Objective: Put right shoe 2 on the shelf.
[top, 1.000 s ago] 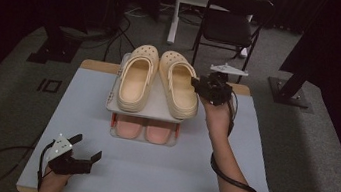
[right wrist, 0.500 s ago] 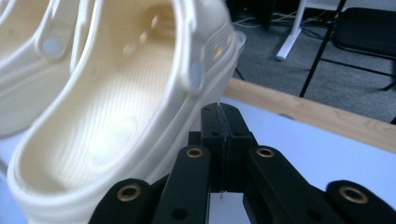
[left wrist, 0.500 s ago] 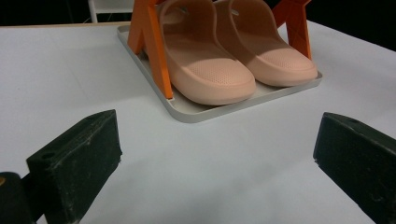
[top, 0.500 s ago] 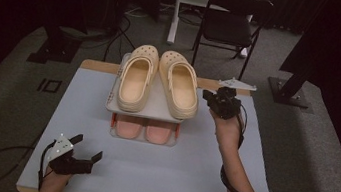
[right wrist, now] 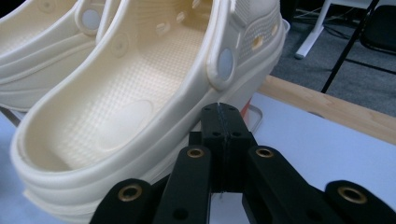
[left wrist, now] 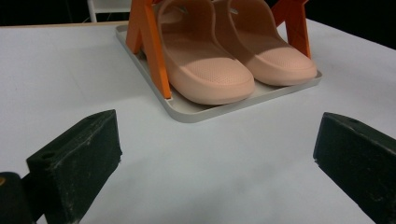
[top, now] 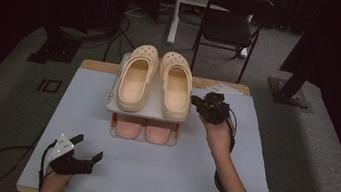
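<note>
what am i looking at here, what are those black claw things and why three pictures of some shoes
A person sits at a pale table holding a hand-operated two-jaw gripper in each hand. The high view looks down from above; the other two pictures come from cameras riding on each gripper. On the table stands a two-level shoe rack: cream clogs on top, pink slippers on the bottom tray. The left gripper rests near the table's front edge, jaws wide open, facing the slippers. The right gripper has just closed its jaws with nothing between them, right beside the nearer clog. Neither holds anything.
</note>
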A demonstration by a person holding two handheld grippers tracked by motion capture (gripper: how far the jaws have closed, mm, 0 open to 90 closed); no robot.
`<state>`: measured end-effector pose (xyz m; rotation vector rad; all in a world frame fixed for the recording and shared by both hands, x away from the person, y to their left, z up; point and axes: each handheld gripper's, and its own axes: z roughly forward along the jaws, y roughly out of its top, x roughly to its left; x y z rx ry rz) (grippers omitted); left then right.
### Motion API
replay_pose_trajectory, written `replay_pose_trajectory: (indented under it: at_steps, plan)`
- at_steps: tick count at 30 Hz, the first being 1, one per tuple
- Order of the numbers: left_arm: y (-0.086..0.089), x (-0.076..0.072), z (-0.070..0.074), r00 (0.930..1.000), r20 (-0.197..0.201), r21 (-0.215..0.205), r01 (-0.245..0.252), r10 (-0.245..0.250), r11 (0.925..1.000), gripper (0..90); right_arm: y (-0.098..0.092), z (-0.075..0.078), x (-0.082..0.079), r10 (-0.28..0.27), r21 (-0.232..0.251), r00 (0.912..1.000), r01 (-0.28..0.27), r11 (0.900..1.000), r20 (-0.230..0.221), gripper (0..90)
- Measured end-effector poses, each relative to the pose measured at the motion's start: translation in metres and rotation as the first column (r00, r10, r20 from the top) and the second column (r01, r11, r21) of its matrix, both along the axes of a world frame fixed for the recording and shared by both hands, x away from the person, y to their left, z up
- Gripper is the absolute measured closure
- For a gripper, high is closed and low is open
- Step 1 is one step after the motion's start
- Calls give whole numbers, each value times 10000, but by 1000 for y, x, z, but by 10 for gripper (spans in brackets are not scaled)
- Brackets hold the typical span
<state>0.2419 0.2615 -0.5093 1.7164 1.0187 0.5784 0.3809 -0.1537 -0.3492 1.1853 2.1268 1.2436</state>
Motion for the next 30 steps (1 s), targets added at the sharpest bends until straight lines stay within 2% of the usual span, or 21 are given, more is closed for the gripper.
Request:
replay_pose_trajectory:
  at_steps: [7, 18, 24, 30]
  plan:
    - [1, 0, 0, 10000, -29, -9, 6, -6, 10000, 9, 11, -3, 2, 321, 377, 9994, -317, 9988, -106, 900]
    - [1, 0, 0, 10000, -22, -28, 38, -38, 10000, 9, 28, -7, 9, 497, 394, 9985, -488, 9980, -218, 900]
    - [1, 0, 0, 10000, -23, -22, 54, -54, 10000, 9, 30, -9, 17, 242, 584, 9992, -223, 9980, -321, 900]
    - [0, 0, 0, 10000, -16, -3, 81, -81, 10000, 9, 32, -7, 25, -77, 398, 9997, 87, 9992, -242, 900]
